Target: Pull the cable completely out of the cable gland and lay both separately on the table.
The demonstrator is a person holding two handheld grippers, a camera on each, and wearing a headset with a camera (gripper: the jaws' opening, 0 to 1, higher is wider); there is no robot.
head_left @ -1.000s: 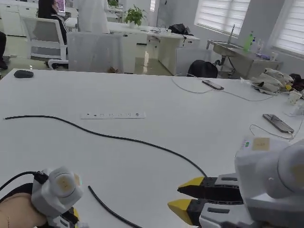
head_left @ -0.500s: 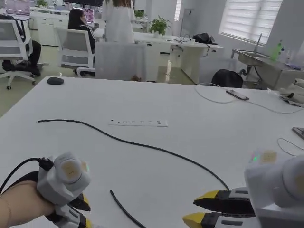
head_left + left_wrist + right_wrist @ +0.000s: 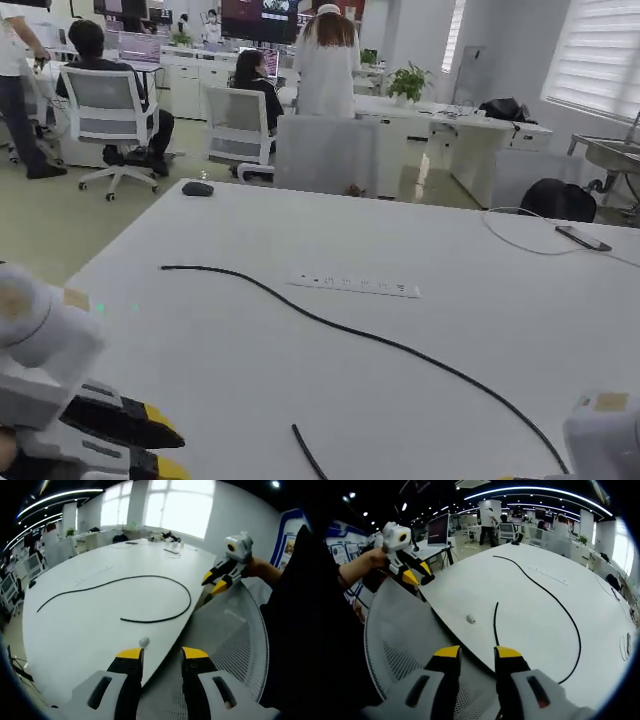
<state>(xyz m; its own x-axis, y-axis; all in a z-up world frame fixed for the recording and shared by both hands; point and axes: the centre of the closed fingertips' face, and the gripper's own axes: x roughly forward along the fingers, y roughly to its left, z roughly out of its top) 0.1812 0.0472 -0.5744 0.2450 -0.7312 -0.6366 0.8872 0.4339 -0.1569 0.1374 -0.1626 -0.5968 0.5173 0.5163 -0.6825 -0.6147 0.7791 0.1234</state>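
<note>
A long black cable [image 3: 400, 347] curves across the white table [image 3: 520, 320], one free end [image 3: 297, 430] near the front edge. In the gripper views the cable [image 3: 150, 580] [image 3: 555, 600] lies loose, and a small pale cable gland [image 3: 144, 641] [image 3: 470, 618] sits apart from it, close to the table's near edge. My left gripper [image 3: 162, 655] [image 3: 178, 455] [image 3: 415, 572] is open and holds nothing, short of the edge. Opposite it, my right gripper [image 3: 476, 652] [image 3: 215, 581] is open and bare too, also off the table.
A grey mesh chair back [image 3: 405, 650] [image 3: 230, 645] lies under both grippers. A white power strip [image 3: 355, 286], a dark mouse [image 3: 197, 188] and a phone [image 3: 583, 237] with a white lead rest farther back. People and office chairs [image 3: 105, 115] are beyond the table.
The head view has swung to the left. The cable lies as before. The left gripper's jaws now point right at the lower left, and the right gripper's jaws have left the picture's bottom.
</note>
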